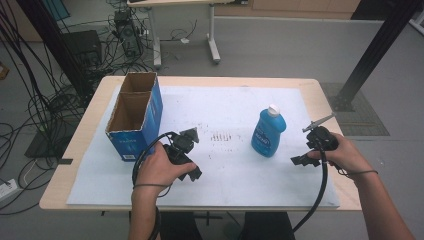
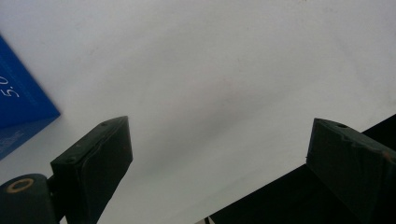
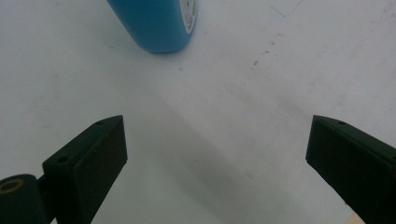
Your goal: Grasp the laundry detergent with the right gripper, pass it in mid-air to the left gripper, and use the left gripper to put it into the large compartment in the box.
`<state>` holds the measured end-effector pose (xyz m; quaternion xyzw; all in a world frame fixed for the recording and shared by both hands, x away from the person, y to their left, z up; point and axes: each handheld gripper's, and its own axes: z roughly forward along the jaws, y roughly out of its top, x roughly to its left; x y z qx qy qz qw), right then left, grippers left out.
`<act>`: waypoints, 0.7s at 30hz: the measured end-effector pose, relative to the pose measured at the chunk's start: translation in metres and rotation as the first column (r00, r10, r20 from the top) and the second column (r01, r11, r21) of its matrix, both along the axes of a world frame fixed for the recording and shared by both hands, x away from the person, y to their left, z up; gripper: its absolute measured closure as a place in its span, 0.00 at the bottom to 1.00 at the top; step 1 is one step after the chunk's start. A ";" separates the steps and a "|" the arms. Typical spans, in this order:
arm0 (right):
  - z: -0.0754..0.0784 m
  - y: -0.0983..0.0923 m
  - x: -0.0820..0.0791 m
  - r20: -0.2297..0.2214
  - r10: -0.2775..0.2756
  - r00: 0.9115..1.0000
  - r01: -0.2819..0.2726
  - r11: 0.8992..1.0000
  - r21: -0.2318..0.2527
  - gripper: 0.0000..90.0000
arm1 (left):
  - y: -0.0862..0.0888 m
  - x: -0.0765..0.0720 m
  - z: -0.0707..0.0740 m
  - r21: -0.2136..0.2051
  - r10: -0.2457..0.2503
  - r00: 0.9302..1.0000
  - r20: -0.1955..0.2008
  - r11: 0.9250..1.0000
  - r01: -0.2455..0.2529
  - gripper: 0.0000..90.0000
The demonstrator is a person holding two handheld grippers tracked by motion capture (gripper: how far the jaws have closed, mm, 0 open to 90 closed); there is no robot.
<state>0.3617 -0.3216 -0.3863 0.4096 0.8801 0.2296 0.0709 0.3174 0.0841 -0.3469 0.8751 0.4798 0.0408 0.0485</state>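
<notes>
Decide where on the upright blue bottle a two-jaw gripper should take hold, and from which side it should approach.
Grip the blue bottle across its body just below the shoulder, probably coming level from the right gripper side. It stands upright on the white sheet with a small white cap; the body looks broad in front, so the jaws, now open, likely span its narrower depth best.

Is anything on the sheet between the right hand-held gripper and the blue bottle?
Nothing visible: only bare white sheet lies between the open right hand-held gripper and the upright blue bottle, which stands apart from it.
</notes>
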 end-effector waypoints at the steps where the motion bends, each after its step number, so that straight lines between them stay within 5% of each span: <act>1: 0.000 0.000 0.000 0.000 0.000 1.000 0.000 1.000 0.000 0.06 | 0.000 0.000 0.000 0.000 0.000 1.000 0.000 1.000 0.000 0.08; 21: -0.015 0.010 -0.006 0.066 -0.007 0.998 0.006 1.000 0.024 0.06 | 0.000 -0.001 -0.004 0.007 0.006 1.000 -0.003 1.000 -0.005 0.08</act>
